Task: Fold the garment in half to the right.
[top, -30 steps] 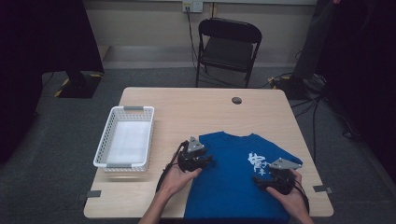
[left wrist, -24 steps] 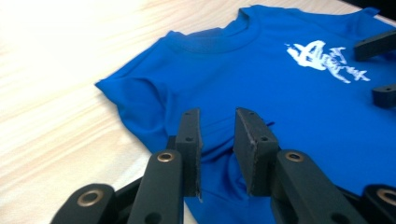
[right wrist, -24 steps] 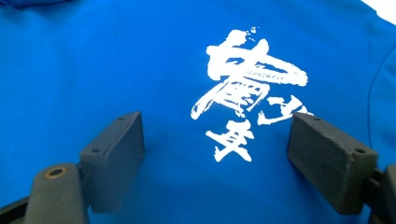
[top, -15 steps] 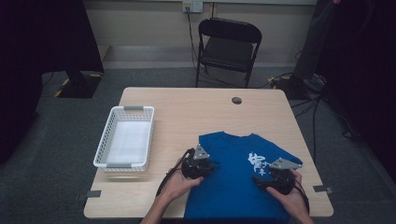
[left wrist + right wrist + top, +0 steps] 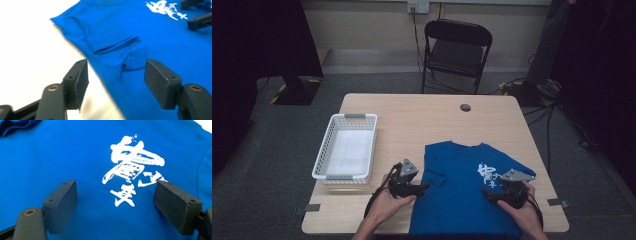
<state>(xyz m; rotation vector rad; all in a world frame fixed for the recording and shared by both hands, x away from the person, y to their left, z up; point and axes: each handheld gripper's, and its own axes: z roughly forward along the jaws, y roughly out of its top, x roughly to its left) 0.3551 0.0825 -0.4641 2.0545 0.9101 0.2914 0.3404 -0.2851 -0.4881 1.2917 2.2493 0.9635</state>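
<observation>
Blue T-shirt (image 5: 467, 190) lies flat — left claw (image 5: 116, 77), just opened, straddles its edge; right claw (image 5: 116, 202) gapes, empty.

This looks like a recording lab or studio: a bare wooden bench (image 5: 412, 115) stands on grey carpet (image 5: 272, 165), with dark curtains (image 5: 257, 45) at both sides, a folding chair (image 5: 455, 50), cables (image 5: 552, 115) trailing over the floor, and tape marks (image 5: 294, 85).
</observation>
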